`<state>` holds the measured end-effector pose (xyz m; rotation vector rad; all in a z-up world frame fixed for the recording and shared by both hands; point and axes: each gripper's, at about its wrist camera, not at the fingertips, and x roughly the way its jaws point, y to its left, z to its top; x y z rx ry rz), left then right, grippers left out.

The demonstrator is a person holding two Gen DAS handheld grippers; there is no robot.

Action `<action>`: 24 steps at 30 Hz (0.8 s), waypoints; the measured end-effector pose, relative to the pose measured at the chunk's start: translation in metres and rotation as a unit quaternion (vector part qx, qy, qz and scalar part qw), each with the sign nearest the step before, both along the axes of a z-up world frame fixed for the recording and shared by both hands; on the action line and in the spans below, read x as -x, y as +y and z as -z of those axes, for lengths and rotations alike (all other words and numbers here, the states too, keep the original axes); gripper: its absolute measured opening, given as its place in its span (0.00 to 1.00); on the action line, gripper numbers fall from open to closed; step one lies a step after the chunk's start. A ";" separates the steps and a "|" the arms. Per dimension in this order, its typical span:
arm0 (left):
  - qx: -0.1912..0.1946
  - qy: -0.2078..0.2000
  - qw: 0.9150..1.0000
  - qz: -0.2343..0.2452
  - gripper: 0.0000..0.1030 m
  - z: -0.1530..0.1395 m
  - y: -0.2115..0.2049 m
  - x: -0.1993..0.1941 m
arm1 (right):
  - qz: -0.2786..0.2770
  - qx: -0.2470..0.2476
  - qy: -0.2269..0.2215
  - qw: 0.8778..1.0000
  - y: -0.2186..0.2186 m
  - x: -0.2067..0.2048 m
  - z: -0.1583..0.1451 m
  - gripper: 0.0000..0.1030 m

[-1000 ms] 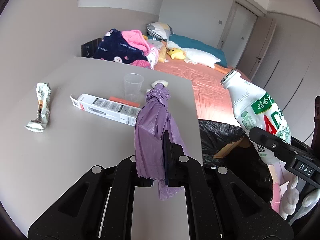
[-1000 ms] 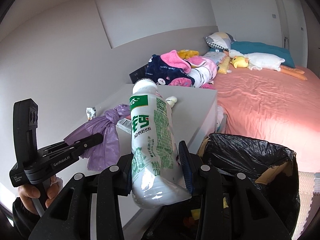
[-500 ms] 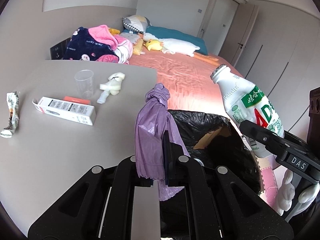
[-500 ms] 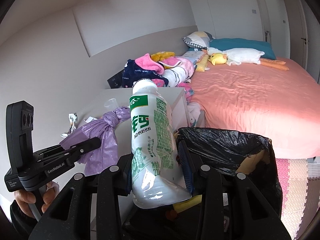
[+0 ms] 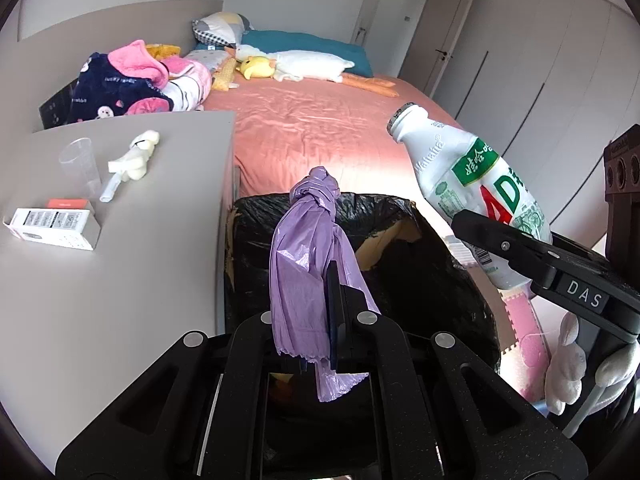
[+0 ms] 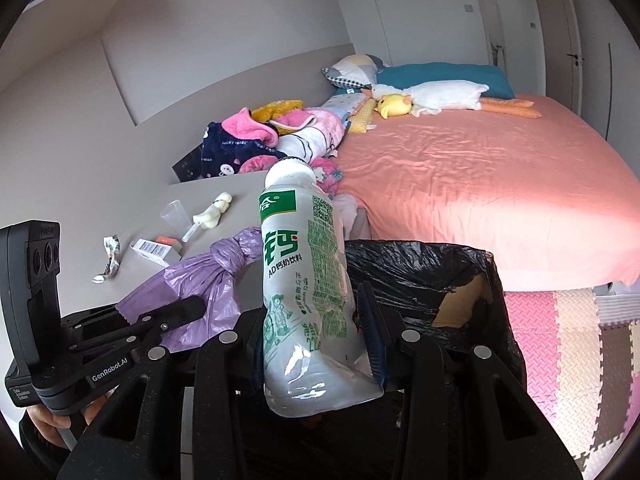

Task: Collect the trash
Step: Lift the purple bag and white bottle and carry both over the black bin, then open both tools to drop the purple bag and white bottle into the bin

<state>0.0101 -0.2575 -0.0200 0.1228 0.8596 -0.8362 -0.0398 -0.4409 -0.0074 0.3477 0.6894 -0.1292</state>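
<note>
Two pieces of trash are already in hand, and both hang over or close to the bin [image 5: 400,220], a box lined with a black bag standing between the table [image 5: 120,280] and the bed [image 5: 320,128].

Left claw [image 5: 320,320] is clamped tight on a knotted purple bag [image 5: 308,260]. Its knot points to 12 o'clock in the left view, so the bag's long axis runs straight out along the fingers, and the bin's mouth lies directly beyond and below it. The loose tail hangs at 6 o'clock, under the jaws.

Right claw [image 6: 320,344] is closed on a white drink bottle [image 6: 304,280], gripping its dented lower half; the jaws stand partly apart, filled by the bottle. The bottle stands nearly upright with the cap at 12 o'clock. In the right view the bin [image 6: 440,280] opens from 1 to 3 o'clock of the claw, and its near rim is hidden behind the bottle.

Judging from both views, the left claw is nearer the middle of the opening, so the purple bag looks ready to drop first; the bottle seems to need a small shift toward 2 o'clock.

Left on the table at 9 to 10 o'clock: a carton [image 5: 52,228], a clear cup [image 5: 80,164], a pale crumpled item [image 5: 132,160] and, in the right view, a wrapper [image 6: 110,258].
</note>
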 end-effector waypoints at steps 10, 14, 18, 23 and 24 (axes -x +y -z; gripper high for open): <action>-0.010 0.009 0.999 0.029 0.05 0.006 -0.024 0.007 | 0.034 -0.005 0.008 0.999 -0.025 0.012 0.008 0.39; -0.012 0.009 0.999 0.038 0.05 0.006 -0.032 0.009 | 0.043 -0.007 0.012 0.999 -0.032 0.015 0.011 0.39; -0.012 0.010 0.999 0.046 0.05 0.007 -0.038 0.010 | 0.049 -0.007 0.016 0.999 -0.036 0.017 0.013 0.39; -0.016 0.013 0.998 0.054 0.05 0.010 -0.044 0.009 | 0.053 -0.008 0.021 0.998 -0.040 0.016 0.017 0.39; -0.017 0.014 0.998 0.055 0.05 0.011 -0.046 0.007 | 0.054 -0.008 0.022 0.998 -0.041 0.015 0.018 0.39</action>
